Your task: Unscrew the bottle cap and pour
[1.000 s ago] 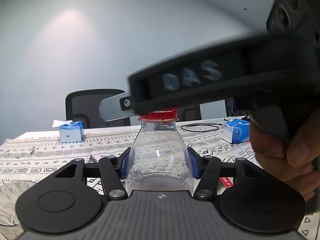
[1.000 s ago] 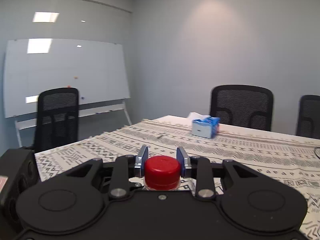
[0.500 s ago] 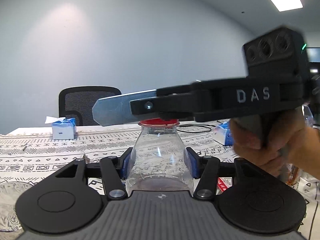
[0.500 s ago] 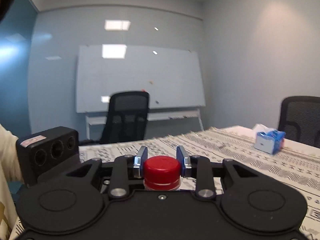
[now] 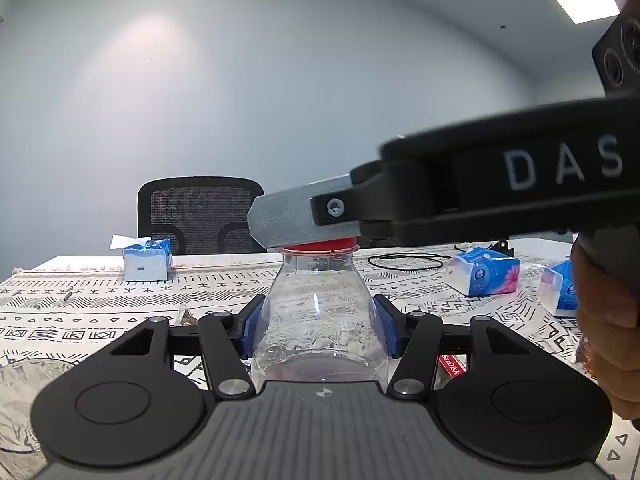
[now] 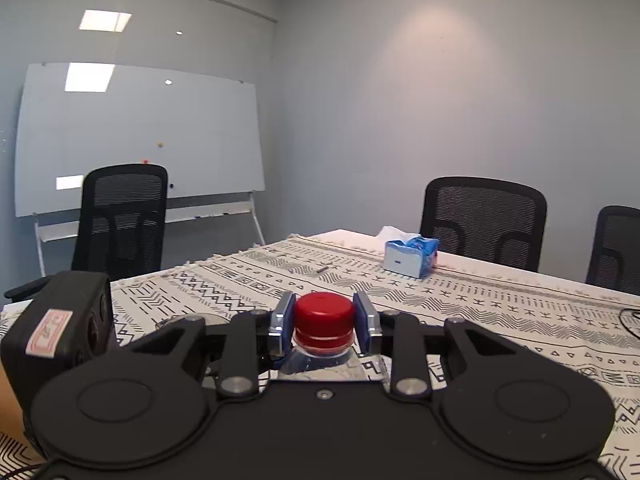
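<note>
A bench (image 6: 500, 304) is covered with a white cloth printed with black geometric bands. Pale blue-grey walls enclose the room, and a white board (image 6: 136, 136) on a stand is seen at the left in the right wrist view. Black mesh chairs are set round the bench: one (image 6: 124, 216) in front of the board, one (image 6: 484, 220) behind the far edge, and one (image 5: 200, 212) seen in the left wrist view. A blue tissue pack (image 6: 410, 256) lies near the far edge; two more packs (image 5: 484, 272) and a loop of black cable (image 5: 404, 260) lie to the right in the left wrist view. Crinkled clear plastic (image 5: 24, 384) is seen at the lower left.

A clear plastic bottle (image 5: 320, 320) is held upright above the bench, with a domed shoulder, no label and no liquid that can be made out. Its body is clamped between the blue pads of the left tongs (image 5: 320, 328), which are closed partway on it. A red ribbed cap (image 6: 324, 314) sits on the neck, with its ring below it. The right tongs (image 6: 324, 320) are closed almost fully on the cap, a pad pressed to each side. In the left wrist view they reach in from the right over the bottle top, gripped by a hand (image 5: 604, 328), and most of the cap is hidden under a grey finger (image 5: 296, 220).
</note>
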